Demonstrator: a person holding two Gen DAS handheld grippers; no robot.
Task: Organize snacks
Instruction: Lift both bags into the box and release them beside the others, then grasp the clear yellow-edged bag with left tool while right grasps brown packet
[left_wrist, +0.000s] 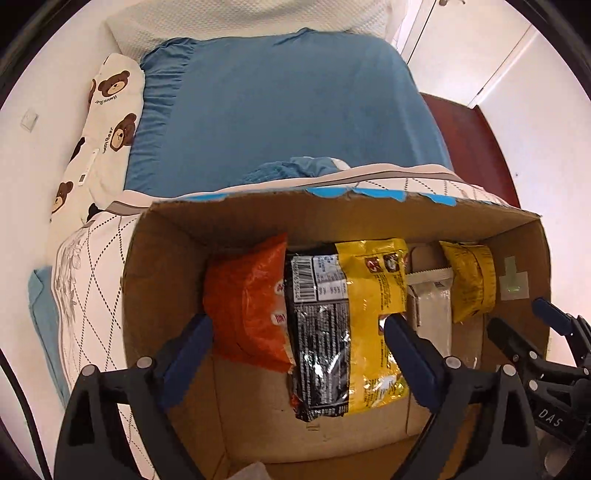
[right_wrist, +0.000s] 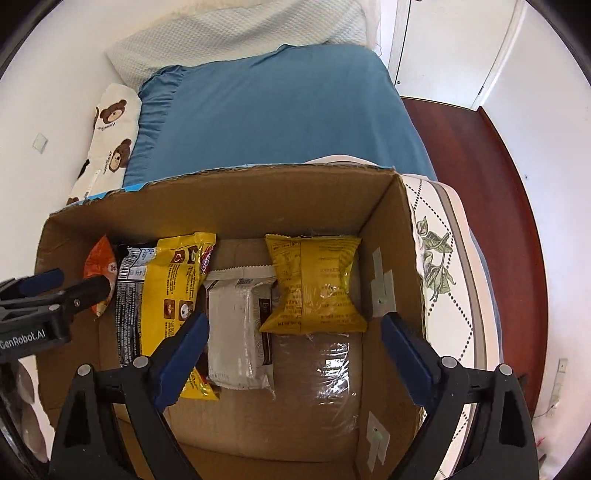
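Note:
An open cardboard box sits on the bed and holds snack packs side by side. From the left: an orange bag, a black and yellow bag, a white pack, and a small yellow bag. My left gripper is open and empty above the orange and black-yellow bags. My right gripper is open and empty above the white pack and small yellow bag; it also shows in the left wrist view.
The box rests on a white patterned quilt at the foot of a bed with a blue sheet. A bear-print pillow lies at the left by the wall. Red-brown floor and white doors are at the right.

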